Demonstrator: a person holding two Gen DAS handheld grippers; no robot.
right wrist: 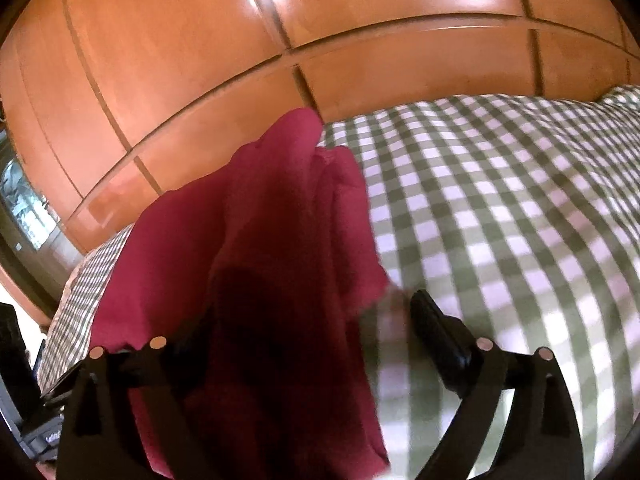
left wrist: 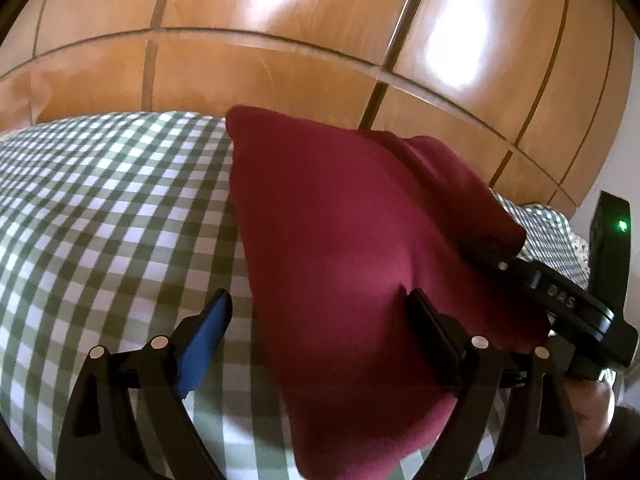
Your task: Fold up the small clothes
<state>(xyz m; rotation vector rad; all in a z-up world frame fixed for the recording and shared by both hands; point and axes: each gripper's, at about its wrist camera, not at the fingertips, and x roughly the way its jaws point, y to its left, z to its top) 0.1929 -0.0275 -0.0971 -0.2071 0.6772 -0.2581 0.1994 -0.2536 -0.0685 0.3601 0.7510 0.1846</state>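
maroon garment (left wrist: 352, 240) lies on the bed, on a green-white check cover (left wrist: 100, 208), w/ a wooden wardrobe (left wrist: 280, 40) behind. in the left wrist view it fills centre to lower right of the frame; its long axis runs from a corner at upper centre down to the bottom edge, tilted a bit rightward. looks partly bunched or doubled over, w/ a thicker ridge along its upper right side. which end is neck or hem, can't tell.

left claw (left wrist: 320, 316) is released, jaws apart: the blue-padded finger sits over bare cover at lower left, the black finger's tip touches or sits just over the cloth at centre right. so the garment lies ahead and to the right of this claw, and nothing is pinched.

right claw (right wrist: 304, 320): in its own view the cloth (right wrist: 256, 260) drapes over the left finger and hides it; the right finger stands clear over the checks. jaws look wide apart, so prob released, w/ fabric lying across it rather than gripped. in the left view, this claw (left wrist: 492, 258) comes in from the right, w/ its tip tucked under the cloth's right edge.

judgement: the right claw is nearer to, and more engaged w/, the garment. the next fold prob turns on that right edge being carried across the long axis toward frame left.
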